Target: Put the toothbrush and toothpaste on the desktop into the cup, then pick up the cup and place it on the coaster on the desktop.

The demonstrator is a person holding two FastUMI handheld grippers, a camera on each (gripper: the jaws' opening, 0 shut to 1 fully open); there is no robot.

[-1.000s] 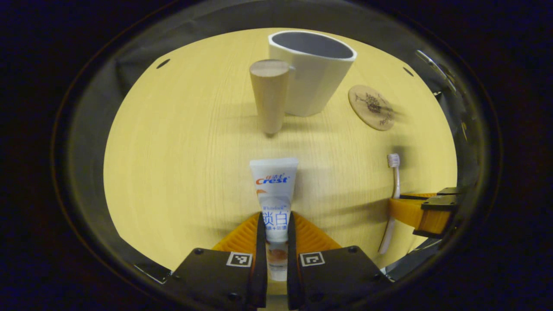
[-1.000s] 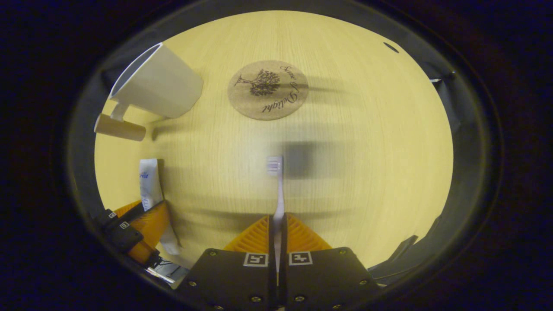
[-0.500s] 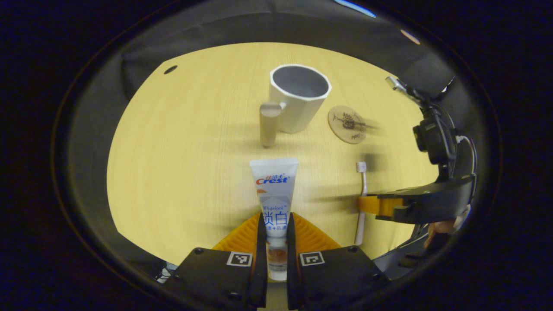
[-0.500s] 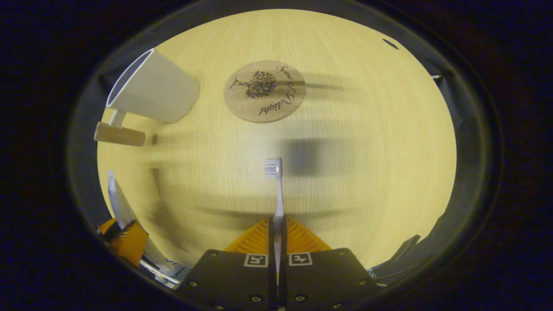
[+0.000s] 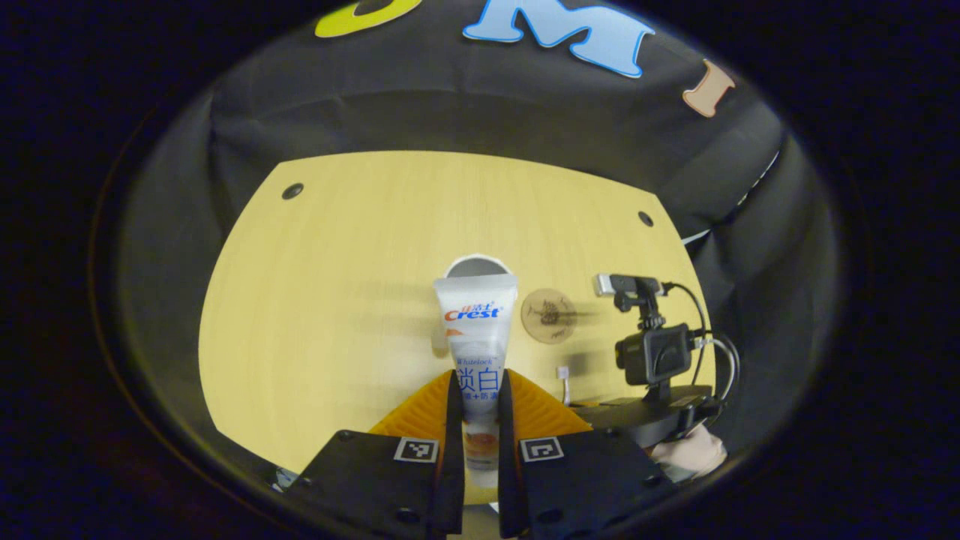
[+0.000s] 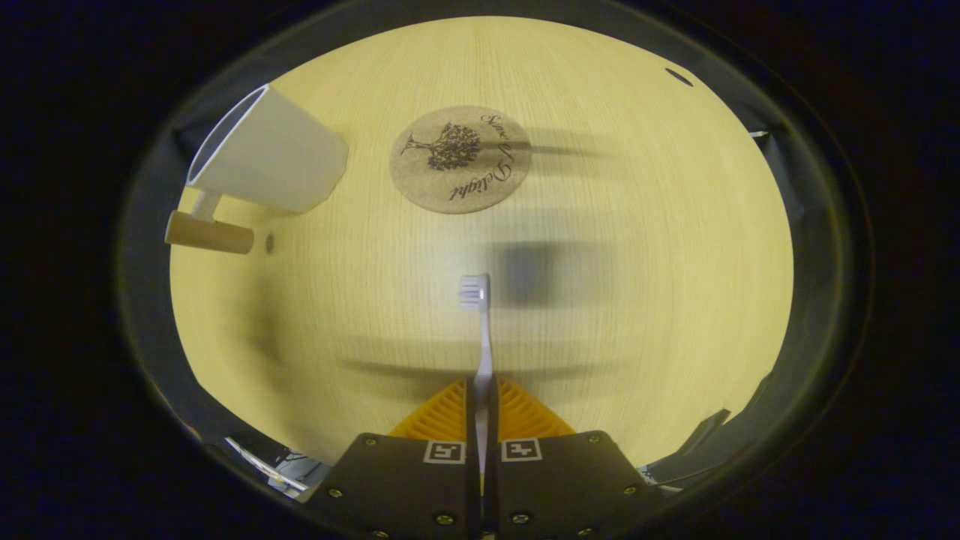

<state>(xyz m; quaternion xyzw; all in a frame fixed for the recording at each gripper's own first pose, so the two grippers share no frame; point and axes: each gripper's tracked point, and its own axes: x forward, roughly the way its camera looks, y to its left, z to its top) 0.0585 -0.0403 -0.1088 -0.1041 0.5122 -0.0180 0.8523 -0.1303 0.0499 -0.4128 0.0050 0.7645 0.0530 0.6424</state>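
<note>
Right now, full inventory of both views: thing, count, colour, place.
toothpaste: 1, white tube, clamped in the left gripper, held above the desktop.
toothbrush: 1, white, clamped in the right gripper.
cup: 1, white with a wooden handle, on the desktop, left of the coaster in the right gripper view.
coaster: 1, brown cork with dark print, on the desktop, bare.
desktop: 1, light wood.
left gripper: 1, shut on the toothpaste.
right gripper: 1, shut on the toothbrush.
hand: 1, under the right gripper in the left gripper view.

Left gripper [image 5: 475, 405] and right gripper [image 6: 481, 397] both clamped.
</note>
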